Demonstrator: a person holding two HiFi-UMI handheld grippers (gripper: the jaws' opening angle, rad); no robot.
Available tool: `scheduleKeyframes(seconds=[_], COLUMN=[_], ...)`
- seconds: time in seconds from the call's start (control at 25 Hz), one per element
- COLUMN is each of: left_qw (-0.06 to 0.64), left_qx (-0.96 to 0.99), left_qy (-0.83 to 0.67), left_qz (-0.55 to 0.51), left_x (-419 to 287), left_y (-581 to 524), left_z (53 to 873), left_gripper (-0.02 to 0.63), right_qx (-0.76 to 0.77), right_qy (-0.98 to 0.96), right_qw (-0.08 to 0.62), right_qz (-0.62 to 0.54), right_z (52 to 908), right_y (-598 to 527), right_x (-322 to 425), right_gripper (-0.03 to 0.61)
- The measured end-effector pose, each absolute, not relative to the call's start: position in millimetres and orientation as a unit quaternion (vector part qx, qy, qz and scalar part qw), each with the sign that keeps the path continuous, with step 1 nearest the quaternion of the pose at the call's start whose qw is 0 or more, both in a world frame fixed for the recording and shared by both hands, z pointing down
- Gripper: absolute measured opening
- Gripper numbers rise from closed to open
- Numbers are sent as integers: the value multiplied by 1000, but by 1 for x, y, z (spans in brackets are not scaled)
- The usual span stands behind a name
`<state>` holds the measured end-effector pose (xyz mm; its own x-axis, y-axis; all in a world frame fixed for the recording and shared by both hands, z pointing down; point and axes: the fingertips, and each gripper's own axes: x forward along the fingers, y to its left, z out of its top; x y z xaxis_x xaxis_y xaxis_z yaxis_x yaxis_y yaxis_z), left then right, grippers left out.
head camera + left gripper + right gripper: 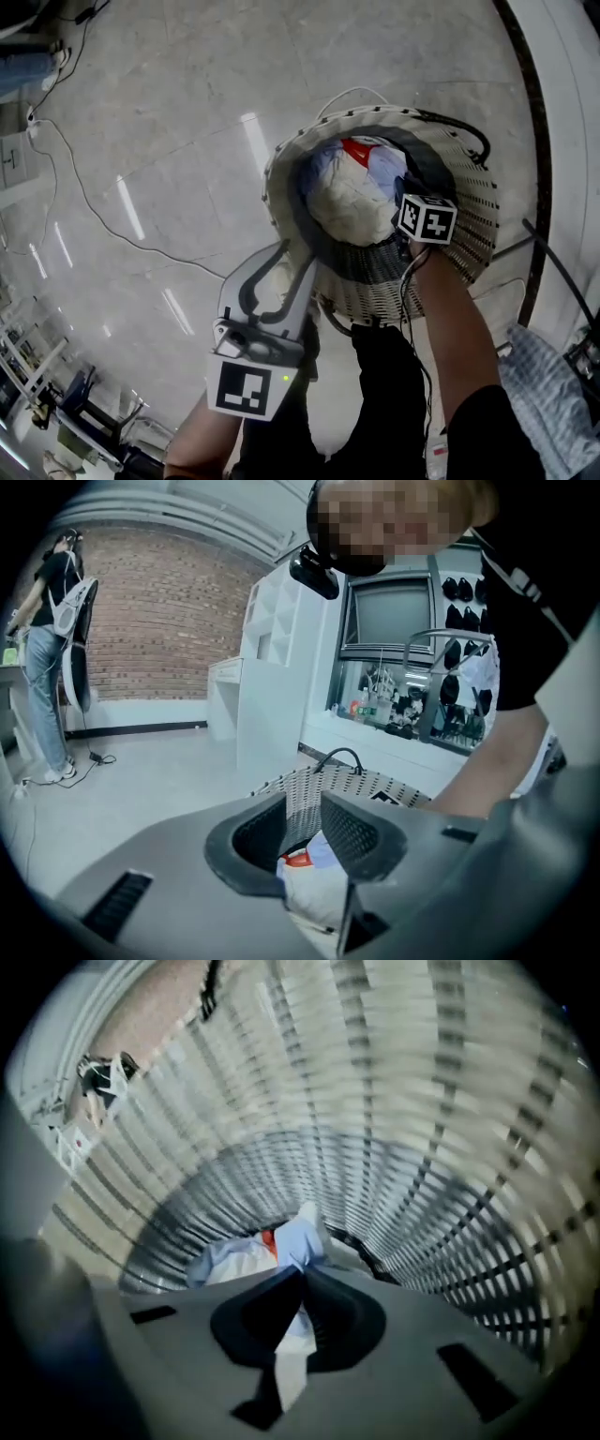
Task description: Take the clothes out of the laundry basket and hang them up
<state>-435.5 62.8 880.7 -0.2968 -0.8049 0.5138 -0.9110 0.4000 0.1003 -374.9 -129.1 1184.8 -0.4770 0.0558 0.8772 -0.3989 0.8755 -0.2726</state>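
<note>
A round wicker laundry basket (pixel 473 220) stands on the pale floor with a heap of white, light blue and red clothes (pixel 352 192) inside. My right gripper (pixel 401 204) reaches into the basket from its right rim. In the right gripper view its jaws (pixel 302 1283) are shut on a fold of a light blue and white garment (pixel 298 1241), which is pulled up off the pile below. My left gripper (pixel 281 269) hovers at the near left rim, open with nothing between its fingers. In the left gripper view, the clothes (pixel 314 883) show past the left gripper (pixel 305 822).
A thin cable (pixel 94 206) trails across the floor to the left. A grey-blue cloth (pixel 544 394) lies at the lower right. A dark curved edge (pixel 534 141) runs down the right side. Another person (pixel 52 658) stands by the brick wall, and a white shelf unit (pixel 272 667) stands behind the basket.
</note>
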Motion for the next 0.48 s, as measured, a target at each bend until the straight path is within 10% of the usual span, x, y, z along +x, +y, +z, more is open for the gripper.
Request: scheduleKeyframes(seconds=[0.48], left_qw=[279], left_qx=[509], left_qy=[-812], left_qz=[64], left_x=[-411], left_y=[68], left_z=[788], left_gripper=[106], right_qx=[41], right_qy=[-893], right_qw=[394], right_qz=[213], right_z=[979], right_y=[-103], right_x=[-382], right_gripper=[14])
